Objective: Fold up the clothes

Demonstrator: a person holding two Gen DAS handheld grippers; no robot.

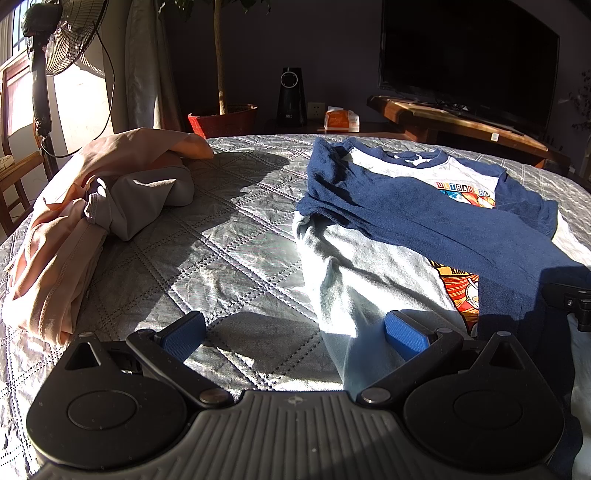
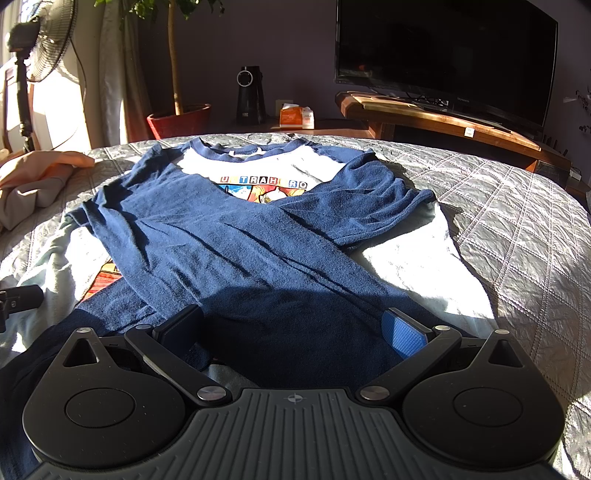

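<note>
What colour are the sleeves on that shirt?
Dark blue; the sleeves lie crossed over the white shirt. Best seen in the right wrist view.

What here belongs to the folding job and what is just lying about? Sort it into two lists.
For the job:
- blue-sleeved graphic shirt, sleeves crossed over its front
- heap of peach and grey clothes
- left gripper, open
- right gripper, open
- quilted bed cover

Just lying about:
- television
- standing fan
- potted tree
- tissue pack
- black speaker
</note>
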